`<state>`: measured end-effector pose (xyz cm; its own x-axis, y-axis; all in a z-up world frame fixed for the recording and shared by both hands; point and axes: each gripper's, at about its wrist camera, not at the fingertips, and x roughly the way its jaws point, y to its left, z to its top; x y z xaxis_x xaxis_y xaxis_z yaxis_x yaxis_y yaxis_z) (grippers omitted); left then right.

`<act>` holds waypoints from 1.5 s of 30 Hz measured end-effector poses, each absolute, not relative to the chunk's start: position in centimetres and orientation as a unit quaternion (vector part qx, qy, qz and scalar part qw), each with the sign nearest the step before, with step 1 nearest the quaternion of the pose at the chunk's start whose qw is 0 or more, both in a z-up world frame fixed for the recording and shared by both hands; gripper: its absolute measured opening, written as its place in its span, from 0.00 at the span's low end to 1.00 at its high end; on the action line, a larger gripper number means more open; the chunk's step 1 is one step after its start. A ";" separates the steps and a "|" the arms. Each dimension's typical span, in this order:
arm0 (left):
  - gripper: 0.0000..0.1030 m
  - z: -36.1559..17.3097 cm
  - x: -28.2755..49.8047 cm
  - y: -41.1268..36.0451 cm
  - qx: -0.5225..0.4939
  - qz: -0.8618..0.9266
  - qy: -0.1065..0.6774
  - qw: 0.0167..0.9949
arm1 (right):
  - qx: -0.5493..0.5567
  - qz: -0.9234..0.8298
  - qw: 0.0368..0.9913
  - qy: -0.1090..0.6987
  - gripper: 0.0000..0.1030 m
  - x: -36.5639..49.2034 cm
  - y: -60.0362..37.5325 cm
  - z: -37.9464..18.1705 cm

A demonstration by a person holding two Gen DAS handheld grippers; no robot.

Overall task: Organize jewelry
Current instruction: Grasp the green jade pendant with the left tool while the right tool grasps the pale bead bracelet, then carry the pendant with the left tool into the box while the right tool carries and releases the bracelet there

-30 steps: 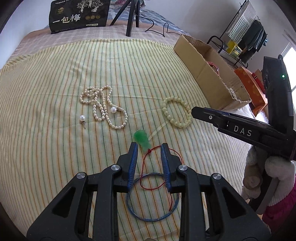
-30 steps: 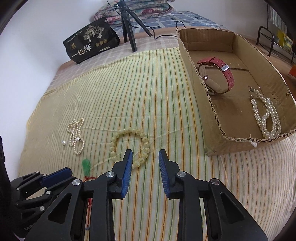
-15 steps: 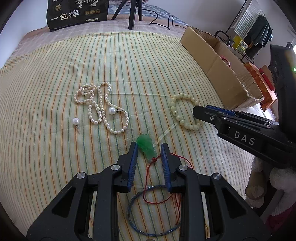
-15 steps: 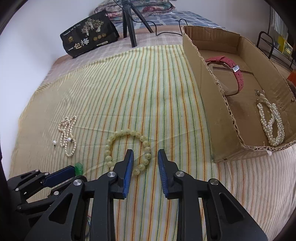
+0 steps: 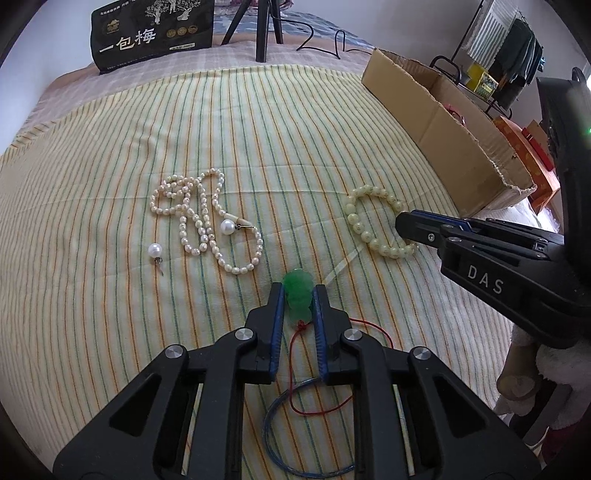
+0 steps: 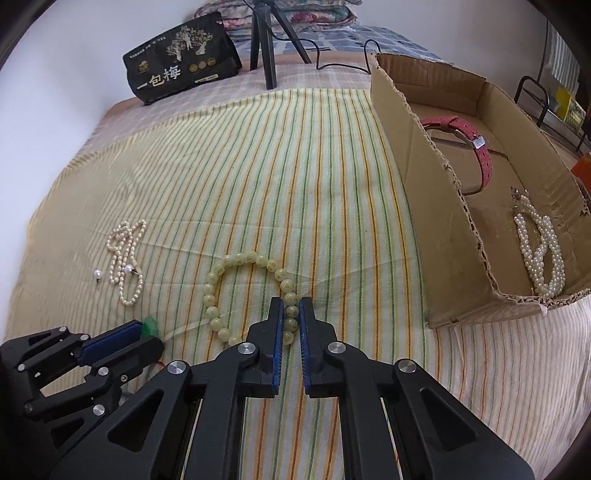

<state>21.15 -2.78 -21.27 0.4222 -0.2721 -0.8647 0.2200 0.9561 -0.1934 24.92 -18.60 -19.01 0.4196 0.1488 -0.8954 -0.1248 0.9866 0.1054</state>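
While both sets of jaws have just been closing | left gripper (image 5: pixel 298 297) nips green pendant (image 5: pixel 298 291) on striped cloth (image 5: pixel 258 147) | right gripper (image 6: pixel 291 312) pinches bead bracelet (image 6: pixel 251 295) beside cardboard box (image 6: pixel 417 206) | risk: pendant's red cord (image 5: pixel 314 387) snags blue hoop (image 5: pixel 306 428); round beads slip

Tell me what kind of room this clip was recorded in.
Most likely a bedroom: the jewelry lies on a striped bedspread, folded quilts are stacked at the far end, and a clothes rack with hanging garments stands to the side.
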 end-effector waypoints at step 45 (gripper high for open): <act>0.13 -8.7 17.0 -2.1 -0.054 -0.173 0.394 0.901 | -0.009 0.158 0.895 0.417 0.06 17.5 -21.6 -7.0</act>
